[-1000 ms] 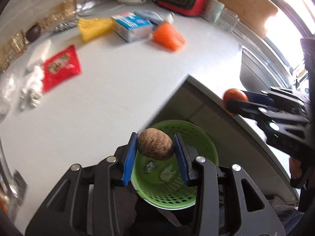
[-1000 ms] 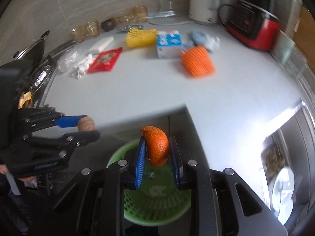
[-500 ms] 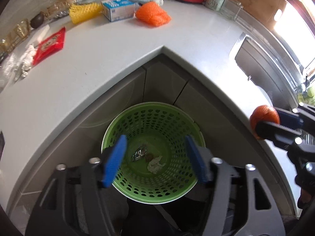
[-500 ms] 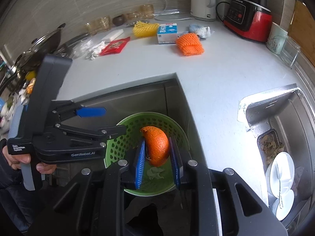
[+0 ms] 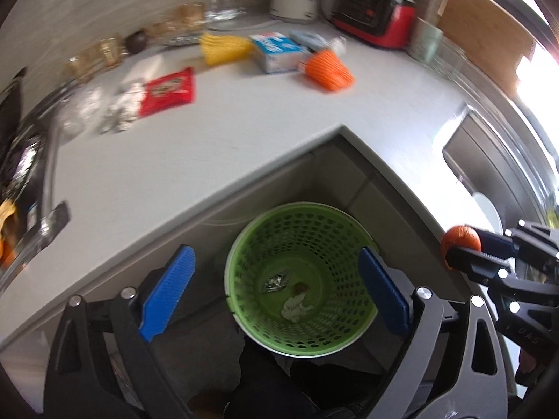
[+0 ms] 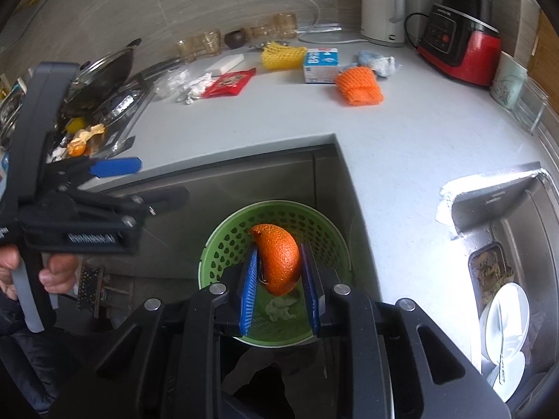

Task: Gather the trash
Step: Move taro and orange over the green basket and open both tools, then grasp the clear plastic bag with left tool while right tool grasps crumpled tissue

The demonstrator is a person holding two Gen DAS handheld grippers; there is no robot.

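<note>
Your left gripper (image 5: 276,293) has just been opening, jaws wide and empty above the green basket (image 6: 223,241) below the counter's inside corner (image 6: 333,136). Your right gripper (image 6: 279,279) pinches the orange peel (image 6: 279,258) over the basket. "GenRobot.AI" reads on the left gripper's side.

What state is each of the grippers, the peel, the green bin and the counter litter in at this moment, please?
left gripper: open, jaws just opened, nothing between them.
right gripper: shut on the orange peel, above the bin.
green bin: upright on the floor, holding crumpled paper, a foil scrap and a small brown piece.
red wrapper: lying flat on the counter.
milk carton: lying on its side.
orange foam net: lying on the counter.
</note>
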